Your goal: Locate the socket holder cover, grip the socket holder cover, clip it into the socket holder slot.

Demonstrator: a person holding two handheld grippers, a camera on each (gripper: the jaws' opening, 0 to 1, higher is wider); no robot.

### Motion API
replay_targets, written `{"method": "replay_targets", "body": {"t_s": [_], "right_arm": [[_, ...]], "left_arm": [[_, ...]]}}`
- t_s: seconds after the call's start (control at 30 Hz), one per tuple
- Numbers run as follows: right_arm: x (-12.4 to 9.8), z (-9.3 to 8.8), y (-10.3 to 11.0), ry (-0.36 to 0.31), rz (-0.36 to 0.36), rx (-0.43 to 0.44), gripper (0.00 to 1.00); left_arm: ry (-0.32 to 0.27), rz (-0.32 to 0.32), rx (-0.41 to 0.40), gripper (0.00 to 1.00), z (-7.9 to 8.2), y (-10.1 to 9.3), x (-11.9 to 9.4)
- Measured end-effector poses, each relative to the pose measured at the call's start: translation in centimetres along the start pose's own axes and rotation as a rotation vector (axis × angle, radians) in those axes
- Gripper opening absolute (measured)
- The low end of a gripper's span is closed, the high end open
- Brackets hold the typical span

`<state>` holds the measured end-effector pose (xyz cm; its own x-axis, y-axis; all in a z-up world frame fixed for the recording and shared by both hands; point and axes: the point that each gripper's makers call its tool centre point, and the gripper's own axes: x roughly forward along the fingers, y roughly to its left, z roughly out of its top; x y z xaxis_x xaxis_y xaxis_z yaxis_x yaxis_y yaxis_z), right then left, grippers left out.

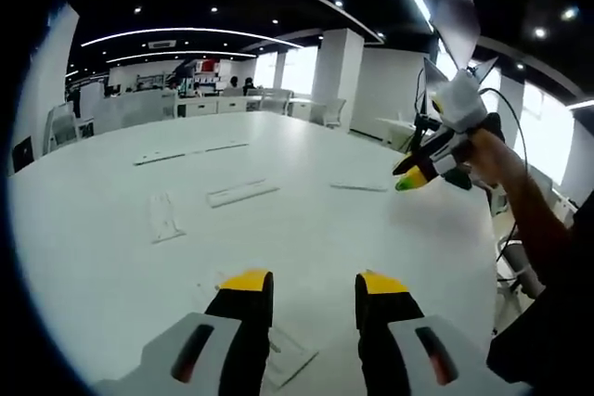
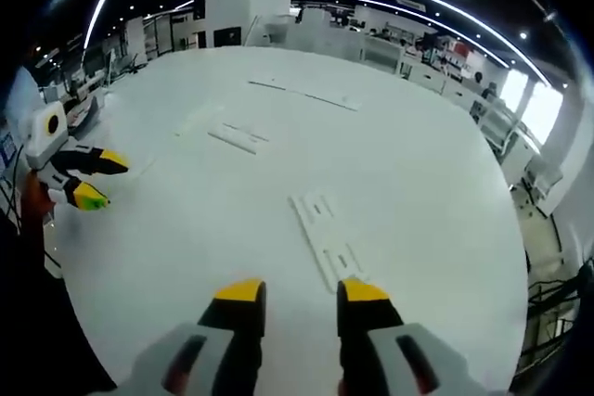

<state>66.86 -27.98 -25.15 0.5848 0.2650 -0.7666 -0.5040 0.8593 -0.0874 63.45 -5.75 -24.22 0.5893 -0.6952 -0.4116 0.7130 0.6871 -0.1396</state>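
White plastic strips lie on the white desk: in the right gripper view one holder sits just past the right tongs, and two more strips lie toward 12 o'clock. Both tongs stand apart, gripping nothing; left tongs hover over the desk.

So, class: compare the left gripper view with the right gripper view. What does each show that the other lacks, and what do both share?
Left gripper view: the right hand-held gripper raised at the table's far right, a person's hand on it, jaws nearly together.

Right gripper view: a long white slotted plate lying just ahead of that gripper's open jaws.

Both: the big white table, thin white strips scattered on it, open yellow-tipped jaws, an office behind.
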Motion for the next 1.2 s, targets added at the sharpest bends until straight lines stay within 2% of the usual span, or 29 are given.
{"method": "replay_targets", "body": {"t_s": [0.7, 0.8, 0.9, 1.1, 1.2], "right_arm": [[1.4, 0.1, 0.0, 0.079, 0.048, -0.076, 0.32], [1.6, 0.3, -0.1, 0.085, 0.051, -0.087, 0.32], [1.8, 0.6, -0.2, 0.094, 0.059, -0.1, 0.32], [2.2, 0.8, -0.8, 0.141, 0.068, -0.149, 0.32], [2.7, 0.7, -1.1, 0.178, 0.078, -0.173, 0.33]], "left_arm": [[0.011, -0.017, -0.017, 0.36, 0.1, -0.8, 1.9], [0.039, -0.008, 0.005, 0.36, -0.2, -0.8, 2.2], [0.04, -0.008, 0.009, 0.36, -0.3, -0.9, 2.6], [0.085, -0.029, 0.027, 0.39, -0.9, -1.5, 3.6], [0.084, -0.037, 0.028, 0.41, -0.9, -1.7, 4.1]]}}
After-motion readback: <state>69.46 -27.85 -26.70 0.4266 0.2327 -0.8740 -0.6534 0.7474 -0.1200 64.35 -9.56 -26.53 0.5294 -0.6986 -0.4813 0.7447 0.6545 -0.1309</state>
